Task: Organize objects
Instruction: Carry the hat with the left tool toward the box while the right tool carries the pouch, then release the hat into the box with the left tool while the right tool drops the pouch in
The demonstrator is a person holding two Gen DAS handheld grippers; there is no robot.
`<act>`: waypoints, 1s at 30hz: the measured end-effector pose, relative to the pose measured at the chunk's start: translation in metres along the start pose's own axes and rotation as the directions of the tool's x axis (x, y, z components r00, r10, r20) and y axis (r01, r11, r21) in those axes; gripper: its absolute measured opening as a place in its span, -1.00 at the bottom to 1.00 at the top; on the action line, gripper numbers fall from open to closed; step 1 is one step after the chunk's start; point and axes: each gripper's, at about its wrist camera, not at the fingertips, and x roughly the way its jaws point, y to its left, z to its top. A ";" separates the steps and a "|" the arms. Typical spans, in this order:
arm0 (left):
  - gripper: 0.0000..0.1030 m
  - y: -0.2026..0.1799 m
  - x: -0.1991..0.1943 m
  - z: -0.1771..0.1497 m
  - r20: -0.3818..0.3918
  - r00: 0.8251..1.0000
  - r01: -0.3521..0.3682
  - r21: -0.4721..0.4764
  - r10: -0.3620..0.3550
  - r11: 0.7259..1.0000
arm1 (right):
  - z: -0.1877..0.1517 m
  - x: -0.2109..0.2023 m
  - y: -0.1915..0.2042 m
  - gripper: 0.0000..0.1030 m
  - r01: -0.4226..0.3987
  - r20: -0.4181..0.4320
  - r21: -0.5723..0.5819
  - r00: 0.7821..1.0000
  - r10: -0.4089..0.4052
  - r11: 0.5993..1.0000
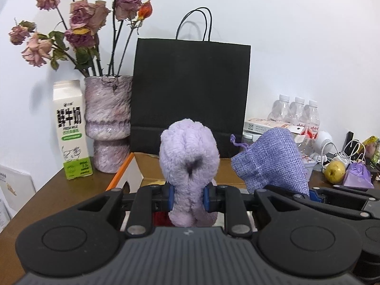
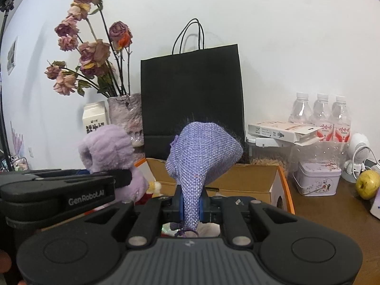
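My left gripper (image 1: 189,198) is shut on a lilac plush toy (image 1: 188,161), held upright above an open cardboard box (image 1: 152,168). My right gripper (image 2: 191,206) is shut on a purple woven drawstring pouch (image 2: 201,156), held over the same box (image 2: 251,180). The two grippers are side by side: the pouch shows at the right of the left wrist view (image 1: 270,163), and the plush shows at the left of the right wrist view (image 2: 106,149). Small items lie inside the box below, mostly hidden.
A black paper bag (image 1: 190,95) stands behind the box against the wall. A vase of dried roses (image 1: 108,121) and a milk carton (image 1: 71,130) stand left. Water bottles (image 2: 320,111), a tin (image 2: 318,178), a pear (image 2: 367,184) and a small fan (image 2: 358,152) crowd the right.
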 end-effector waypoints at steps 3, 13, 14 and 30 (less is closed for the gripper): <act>-0.56 0.001 0.014 0.004 0.001 1.000 -0.007 0.004 0.007 1.000 | 0.003 0.013 -0.003 -0.80 0.003 -0.002 -0.001 1.000 -0.003 1.000; -0.56 0.004 0.056 0.014 -0.006 1.000 -0.019 0.010 0.019 1.000 | 0.008 0.054 -0.009 -0.80 0.016 -0.027 -0.012 0.999 -0.017 1.000; -0.56 0.005 0.060 0.014 -0.007 1.000 -0.023 0.010 0.023 1.000 | 0.009 0.057 -0.010 -0.80 0.018 -0.029 -0.013 0.999 -0.019 1.000; -0.24 0.012 0.096 0.013 -0.052 0.997 -0.062 -0.001 0.062 0.998 | 0.006 0.094 -0.016 -0.53 0.072 -0.111 -0.027 0.991 -0.075 0.997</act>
